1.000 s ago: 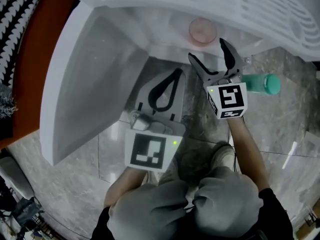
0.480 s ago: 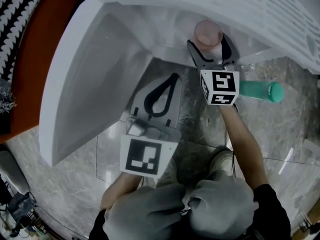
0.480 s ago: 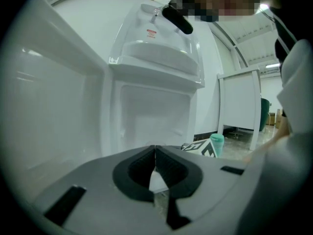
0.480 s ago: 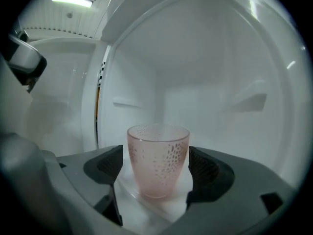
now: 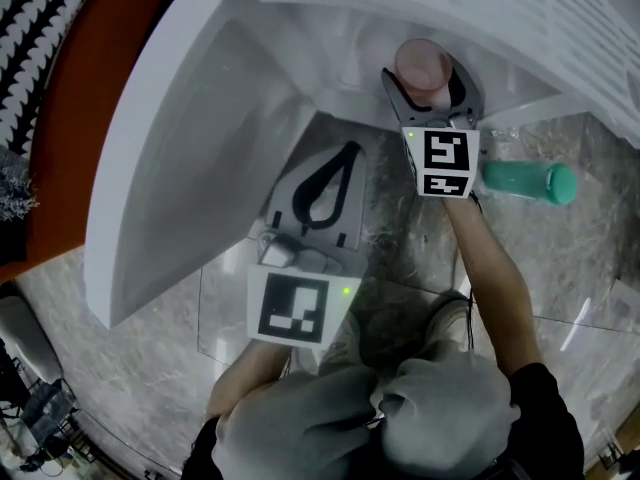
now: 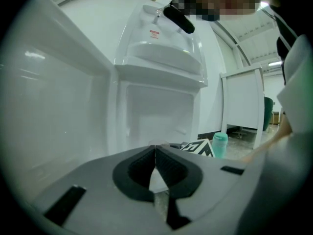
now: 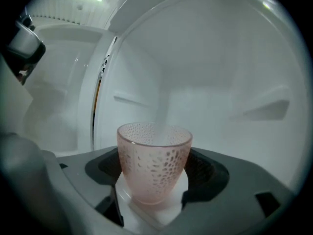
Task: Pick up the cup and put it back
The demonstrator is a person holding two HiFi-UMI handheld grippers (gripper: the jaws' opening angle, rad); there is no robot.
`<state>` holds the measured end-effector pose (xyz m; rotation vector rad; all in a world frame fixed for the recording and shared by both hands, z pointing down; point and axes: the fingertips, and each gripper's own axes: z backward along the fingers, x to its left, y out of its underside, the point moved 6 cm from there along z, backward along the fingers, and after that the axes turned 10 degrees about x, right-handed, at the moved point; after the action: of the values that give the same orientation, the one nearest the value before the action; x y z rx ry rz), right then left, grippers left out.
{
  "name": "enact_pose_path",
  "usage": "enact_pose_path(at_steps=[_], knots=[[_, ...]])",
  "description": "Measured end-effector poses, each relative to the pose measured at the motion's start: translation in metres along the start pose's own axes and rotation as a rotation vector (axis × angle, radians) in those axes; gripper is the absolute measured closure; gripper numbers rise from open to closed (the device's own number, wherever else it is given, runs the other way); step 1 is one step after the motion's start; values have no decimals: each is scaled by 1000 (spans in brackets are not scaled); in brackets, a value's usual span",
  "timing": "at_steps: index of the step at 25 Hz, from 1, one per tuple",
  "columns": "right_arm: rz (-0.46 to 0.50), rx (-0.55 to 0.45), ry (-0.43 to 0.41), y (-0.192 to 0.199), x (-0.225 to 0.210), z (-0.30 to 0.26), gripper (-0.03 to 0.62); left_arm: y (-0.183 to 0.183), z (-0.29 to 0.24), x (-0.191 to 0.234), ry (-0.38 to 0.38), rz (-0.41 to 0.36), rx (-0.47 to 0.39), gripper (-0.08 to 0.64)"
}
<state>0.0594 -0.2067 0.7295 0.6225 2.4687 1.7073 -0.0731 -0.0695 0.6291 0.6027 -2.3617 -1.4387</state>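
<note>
Pink dimpled cup [image 7: 153, 163] is standing upright on the white shelf [image 7: 146, 217], far side | right gripper [image 5: 428, 70] is straddling it, jaws apart, contact unclear | left gripper [image 5: 347, 153] is hanging nearer, leftward, jaws pressed together, empty | green bottle [image 5: 528, 180] is lying right.
</note>
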Motion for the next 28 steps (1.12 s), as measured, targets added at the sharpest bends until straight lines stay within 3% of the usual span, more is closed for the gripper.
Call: enact_pose_path(at_steps=[6, 16, 28], knots=[[-9, -8, -13, -2, 0, 14, 207, -3, 2, -5, 1, -5, -11, 546], [-6, -106, -103, -23, 19, 74, 207, -2, 7, -6, -31, 12, -17, 546], [-56, -73, -213, -31, 19, 163, 207, -7, 15, -20, -34, 0, -38, 546]])
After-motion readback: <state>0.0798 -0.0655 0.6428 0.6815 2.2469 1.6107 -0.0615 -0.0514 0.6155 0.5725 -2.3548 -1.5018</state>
